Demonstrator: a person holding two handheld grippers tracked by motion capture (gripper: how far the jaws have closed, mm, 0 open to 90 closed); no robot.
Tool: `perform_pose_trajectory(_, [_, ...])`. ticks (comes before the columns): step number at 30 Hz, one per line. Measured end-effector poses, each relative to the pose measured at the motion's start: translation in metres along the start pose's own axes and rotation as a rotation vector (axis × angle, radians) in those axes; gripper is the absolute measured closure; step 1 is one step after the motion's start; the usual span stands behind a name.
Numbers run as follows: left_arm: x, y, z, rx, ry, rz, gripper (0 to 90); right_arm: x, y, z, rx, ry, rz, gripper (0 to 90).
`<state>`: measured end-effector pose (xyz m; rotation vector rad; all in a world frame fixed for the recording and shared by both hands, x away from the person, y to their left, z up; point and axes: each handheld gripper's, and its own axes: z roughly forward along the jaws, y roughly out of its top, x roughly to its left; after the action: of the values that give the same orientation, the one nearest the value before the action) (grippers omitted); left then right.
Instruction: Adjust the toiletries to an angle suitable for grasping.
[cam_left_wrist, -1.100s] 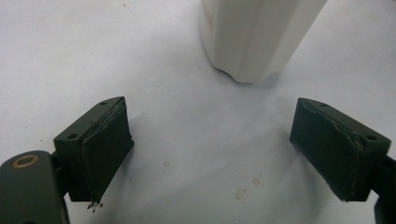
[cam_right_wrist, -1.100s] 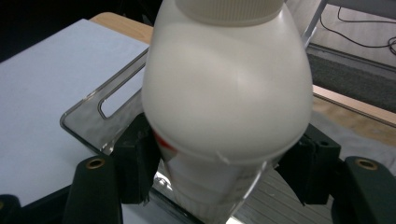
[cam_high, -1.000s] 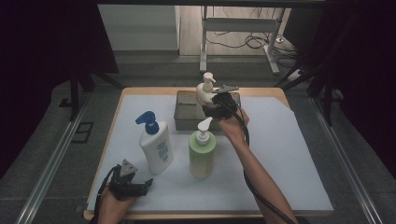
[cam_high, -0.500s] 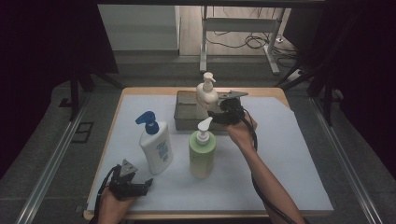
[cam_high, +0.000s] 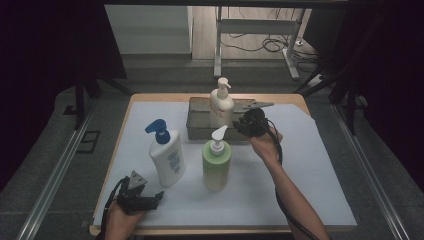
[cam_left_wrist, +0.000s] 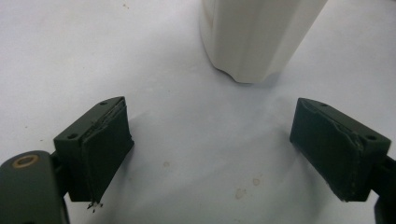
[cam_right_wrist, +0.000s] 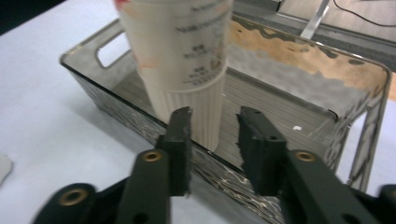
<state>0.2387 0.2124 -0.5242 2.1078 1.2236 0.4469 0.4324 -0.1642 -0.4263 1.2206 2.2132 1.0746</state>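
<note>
Left gripper (cam_high: 150, 202) at near table edge, jaws wide, empty. Blue-pump bottle (cam_high: 166, 156) and green bottle (cam_high: 216, 161) upright mid-table. Right gripper (cam_right_wrist: 214, 135) narrow, just closing, empty, beside cream bottle (cam_right_wrist: 182, 65) standing in grey tray (cam_right_wrist: 299, 70).

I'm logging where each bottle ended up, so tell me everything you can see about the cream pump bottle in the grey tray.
The cream pump bottle stands upright at the left end of the clear grey tray. It looks plastic, with a ribbed base, a printed label and a white pump head. The right gripper sits just in front of it, jaws not pressing it.
</note>
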Motion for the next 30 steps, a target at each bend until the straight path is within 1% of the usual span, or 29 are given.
perform_pose_trajectory(5, [0.0, 0.0, 0.0, 0.0, 0.0, 0.0, 12.1, -0.006, 0.001, 0.008, 0.021, -0.03, 0.015, 80.2])
perform_pose_trajectory(9, [0.0, 0.0, 0.0, 0.001, 0.001, 0.002, 12.1, -0.011, 0.002, 0.016, 0.035, -0.048, 0.036, 89.3])
perform_pose_trajectory(13, [0.0, 0.0, 0.0, 0.001, 0.001, 0.002, 12.1, -0.011, 0.004, 0.025, 0.054, -0.073, 0.036, 89.7])
perform_pose_trajectory(15, [0.0, 0.0, 0.0, 0.0, 0.0, 0.0, 12.1, -0.01, 0.005, 0.03, 0.055, -0.072, 0.047, 89.7])
perform_pose_trajectory(19, [0.0, 0.0, 0.0, 0.002, 0.001, 0.002, 12.1, -0.007, 0.007, 0.039, 0.073, -0.083, 0.042, 89.7])
perform_pose_trajectory(22, [0.0, 0.0, 0.0, 0.001, 0.001, 0.001, 12.1, -0.006, 0.01, 0.044, 0.075, -0.076, 0.06, 89.6])
perform_pose_trajectory(29, [0.0, 0.0, 0.0, 0.002, 0.001, 0.002, 12.1, -0.008, 0.012, 0.056, 0.101, -0.078, 0.05, 89.6])
perform_pose_trajectory(30, [0.0, 0.0, 0.0, 0.002, 0.001, 0.002, 12.1, -0.008, 0.012, 0.057, 0.107, -0.079, 0.056, 89.6])
